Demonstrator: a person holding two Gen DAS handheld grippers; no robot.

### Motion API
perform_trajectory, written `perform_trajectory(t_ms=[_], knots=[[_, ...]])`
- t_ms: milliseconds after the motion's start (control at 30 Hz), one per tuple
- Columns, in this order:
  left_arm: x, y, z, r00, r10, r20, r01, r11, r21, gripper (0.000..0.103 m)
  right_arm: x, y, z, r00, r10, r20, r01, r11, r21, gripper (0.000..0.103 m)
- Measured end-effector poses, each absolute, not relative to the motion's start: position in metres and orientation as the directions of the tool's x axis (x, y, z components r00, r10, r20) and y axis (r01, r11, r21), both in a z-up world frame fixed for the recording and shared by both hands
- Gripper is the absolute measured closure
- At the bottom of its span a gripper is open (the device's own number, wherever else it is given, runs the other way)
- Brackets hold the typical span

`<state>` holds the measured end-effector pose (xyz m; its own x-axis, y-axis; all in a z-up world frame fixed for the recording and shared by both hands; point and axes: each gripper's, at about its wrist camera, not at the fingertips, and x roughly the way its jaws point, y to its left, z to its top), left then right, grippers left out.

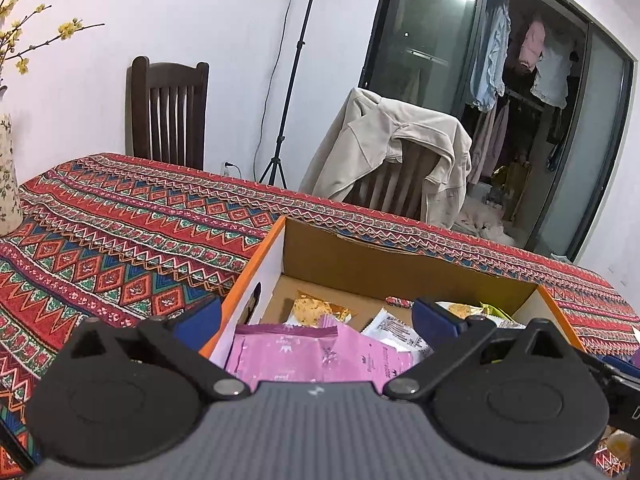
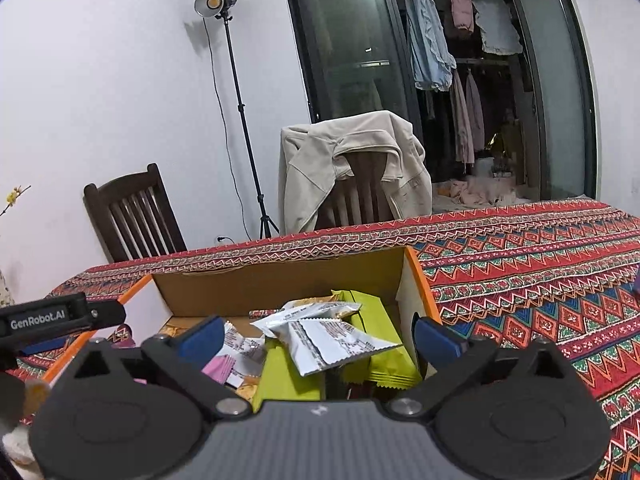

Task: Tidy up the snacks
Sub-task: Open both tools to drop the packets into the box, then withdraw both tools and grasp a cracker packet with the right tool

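Near the table's front edge sits a cardboard box (image 1: pixel 400 268) w/ orange rim, near wall hidden by both tools. Inside: crinkly pink packet (image 1: pixel 316 356), white foil packets (image 2: pixel 328 340), flat yellow-green packs (image 2: pixel 380 320), print too small to read. Left gripper (image 1: pixel 316 320) & right gripper (image 2: pixel 318 340) both spread wide, holding nothing, above the snacks

A: What stood behind the tabletop (image 1: pixel 120 216)?
B: A dark wooden chair (image 1: pixel 168 116) was against the white wall. A second chair carried a beige jacket (image 1: pixel 384 152) over its back.
A: Was there a lamp?
B: Yes, a studio light (image 2: pixel 214 2) on a black tripod stood between the chairs. At the far left was a vase (image 1: pixel 8 176) with yellow flowers (image 1: pixel 24 36). Clothes (image 2: pixel 432 52) were hanging behind the glass door.
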<state>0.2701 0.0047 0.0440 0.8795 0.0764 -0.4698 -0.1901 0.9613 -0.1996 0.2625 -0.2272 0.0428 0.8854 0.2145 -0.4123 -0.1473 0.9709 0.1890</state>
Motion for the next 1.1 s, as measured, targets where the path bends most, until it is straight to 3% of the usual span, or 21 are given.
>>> perform_trajectory(t_ms=[433, 900, 1033, 1100], knots=[[0.237, -0.011, 0.077, 0.883, 0.081, -0.462, -0.167, 0.975, -0.148, 0.000, 0.236, -0.214, 0.062, 0.892, 0.216, -0.396, -0.177, 0.975, 0.133, 0.001], [0.173, 0.008, 0.048, 0.824, 0.081, -0.561, -0.162, 0.982, -0.096, 0.000, 0.161, -0.201, 0.037, 0.833, 0.202, -0.515, -0.244, 0.970, -0.015, 0.002], [0.156, 0.011, 0.033, 0.805, 0.079, -0.588, -0.157, 0.984, -0.083, 0.000, 0.160, -0.202, 0.022, 0.806, 0.165, -0.569, -0.226, 0.973, -0.038, 0.009], [0.152, 0.012, 0.026, 0.793, 0.083, -0.604, -0.160, 0.984, -0.075, 0.000, 0.165, -0.204, 0.012, 0.787, 0.144, -0.600, -0.213, 0.976, -0.045, 0.021]])
